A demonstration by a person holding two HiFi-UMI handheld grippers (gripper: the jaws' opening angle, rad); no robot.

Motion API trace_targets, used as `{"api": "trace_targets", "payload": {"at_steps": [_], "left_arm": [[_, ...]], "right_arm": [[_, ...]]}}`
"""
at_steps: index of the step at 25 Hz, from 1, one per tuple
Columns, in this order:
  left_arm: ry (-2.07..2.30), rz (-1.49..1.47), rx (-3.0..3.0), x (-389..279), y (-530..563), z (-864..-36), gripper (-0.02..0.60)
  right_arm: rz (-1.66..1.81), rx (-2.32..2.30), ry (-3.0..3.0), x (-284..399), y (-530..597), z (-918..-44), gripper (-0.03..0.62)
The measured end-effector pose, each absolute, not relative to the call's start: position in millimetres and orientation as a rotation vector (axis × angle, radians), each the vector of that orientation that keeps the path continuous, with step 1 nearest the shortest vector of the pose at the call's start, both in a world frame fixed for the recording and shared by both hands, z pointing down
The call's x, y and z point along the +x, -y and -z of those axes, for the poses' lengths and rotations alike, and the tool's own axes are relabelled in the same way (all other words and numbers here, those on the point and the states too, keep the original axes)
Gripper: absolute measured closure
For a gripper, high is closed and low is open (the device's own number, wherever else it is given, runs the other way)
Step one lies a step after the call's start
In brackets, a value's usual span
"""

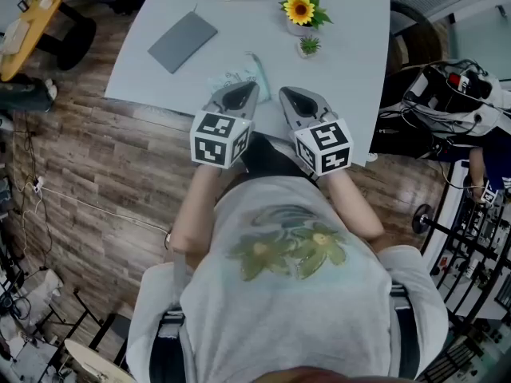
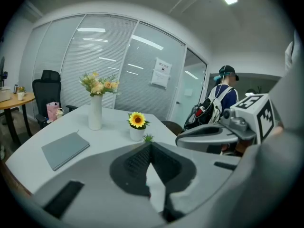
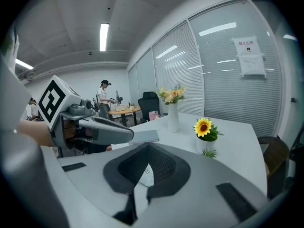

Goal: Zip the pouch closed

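The person's grey shirt [image 1: 287,294] fills the foreground of the head view, with both forearms reaching out over the near edge of the white table [image 1: 343,70].

The left gripper [image 1: 251,88] and the right gripper [image 1: 285,94] are held side by side above that edge, angled slightly down. Each gripper's own view shows its jaws pressed together at the tips with nothing between them.

A grey notebook [image 1: 182,41] lies farther out on the left. The pouch [image 1: 239,76], pale and partly see-through, lies flat on the table just beyond the left gripper's tips and partly under them. A potted sunflower [image 1: 299,13] stands beyond it.

The zip is too small to read, so I cannot tell whether the pouch is zipped. Empty, closed grippers hanging near it would fit either arriving to take hold of it or coming away from a finished zip. If the zip is still open, one gripper would have to steady the pouch while the other takes the slider.
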State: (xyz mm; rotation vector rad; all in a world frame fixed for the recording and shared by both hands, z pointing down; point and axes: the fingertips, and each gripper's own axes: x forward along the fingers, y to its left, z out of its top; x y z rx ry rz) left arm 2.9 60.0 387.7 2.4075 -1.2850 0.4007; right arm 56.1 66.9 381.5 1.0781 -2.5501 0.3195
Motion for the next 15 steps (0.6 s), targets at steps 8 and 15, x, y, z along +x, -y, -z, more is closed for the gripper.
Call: {"api": "trace_targets", "payload": {"at_steps": [8,15], "left_arm": [[1.296,-0.392,2.405,1,-66,-384,0.577],[1.302,-0.401,2.411,10,-44,-384,0.577]], "right_arm": [[-0.333,1.103,2.551,62,-73,-375,0.577],[-0.36,1.096,2.543,73,-52,-380,0.577]]}}
